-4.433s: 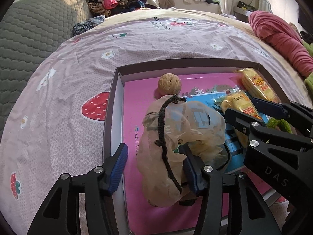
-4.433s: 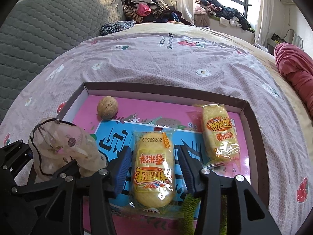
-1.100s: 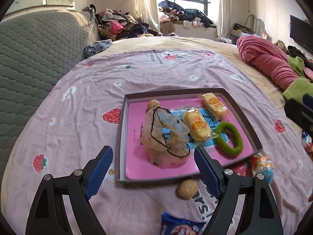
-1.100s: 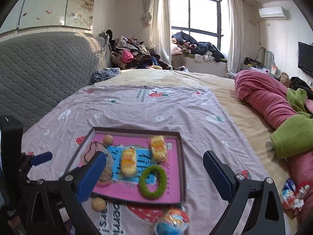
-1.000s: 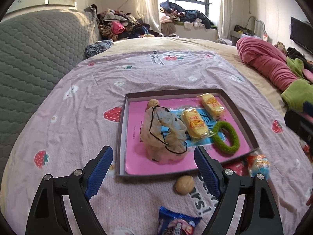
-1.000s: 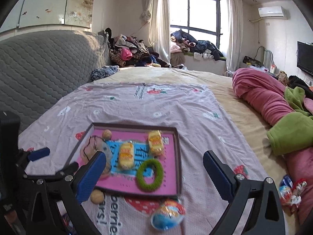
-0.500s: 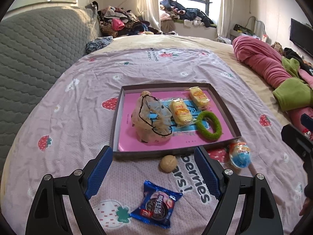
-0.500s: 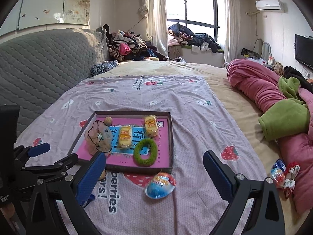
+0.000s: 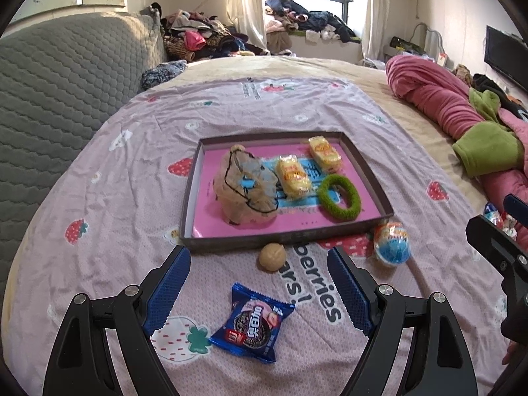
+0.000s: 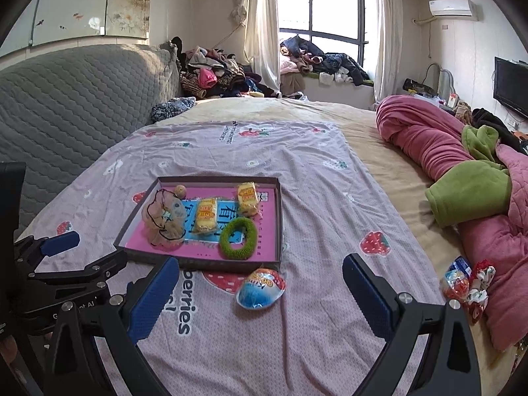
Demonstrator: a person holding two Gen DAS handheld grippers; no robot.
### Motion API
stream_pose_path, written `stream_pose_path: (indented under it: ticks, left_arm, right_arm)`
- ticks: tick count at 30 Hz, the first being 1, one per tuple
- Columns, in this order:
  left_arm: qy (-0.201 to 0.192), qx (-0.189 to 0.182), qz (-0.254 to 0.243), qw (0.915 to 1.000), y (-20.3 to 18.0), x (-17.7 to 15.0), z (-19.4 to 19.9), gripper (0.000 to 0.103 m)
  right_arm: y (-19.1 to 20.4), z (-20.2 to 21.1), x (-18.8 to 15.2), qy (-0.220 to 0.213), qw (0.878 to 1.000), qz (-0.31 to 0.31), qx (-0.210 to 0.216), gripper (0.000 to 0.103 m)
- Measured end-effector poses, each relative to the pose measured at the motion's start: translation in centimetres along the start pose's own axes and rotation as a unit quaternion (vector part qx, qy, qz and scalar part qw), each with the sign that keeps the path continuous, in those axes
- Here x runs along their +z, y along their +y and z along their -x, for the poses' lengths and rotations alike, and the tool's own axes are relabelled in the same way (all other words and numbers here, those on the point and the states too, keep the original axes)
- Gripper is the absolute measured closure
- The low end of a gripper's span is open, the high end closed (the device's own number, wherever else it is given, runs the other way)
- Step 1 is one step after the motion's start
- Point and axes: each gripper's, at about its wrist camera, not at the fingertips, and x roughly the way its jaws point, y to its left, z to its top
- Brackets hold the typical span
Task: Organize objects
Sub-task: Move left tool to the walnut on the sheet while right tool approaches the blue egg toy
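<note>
A: What has changed since the earlier views?

B: Both grippers have withdrawn from the tray. The left gripper has released the mesh pouch; the right gripper has released the yellow snack pack. Both sets of jaws now stand wide apart.

A: Anything newly in view?

B: A walnut, a blue cookie packet and a foil egg before the tray.

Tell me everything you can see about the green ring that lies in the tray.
The green ring is a closed oval loop with a fuzzy, plush-looking surface, bright green all around, with an open middle through which the tray's printed floor shows. It lies flat inside the shallow dark-walled tray, toward the near right corner. A yellow snack packet lies just beside it on the left; whether they touch is unclear. It seems close to the tray's right wall. Neither hand-held gripper touches it.
</note>
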Motion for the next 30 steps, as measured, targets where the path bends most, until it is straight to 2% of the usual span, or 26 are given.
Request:
stream_pose_path:
  ticks: [18,30]
  left_arm:
    - [0.039,-0.001,-0.015,0.9991,-0.3,-2.3,-5.3,0.017]
    - [0.060,-0.005,-0.011,0.9981,-0.5,-2.6,-8.7,0.017]
  right_arm:
    - [0.6,-5.3,-3.2,0.046,0.999,0.016,-0.003,0.003]
    - [0.2,-8.3,-4.3,0.069,0.998,0.016,-0.003,0.003]
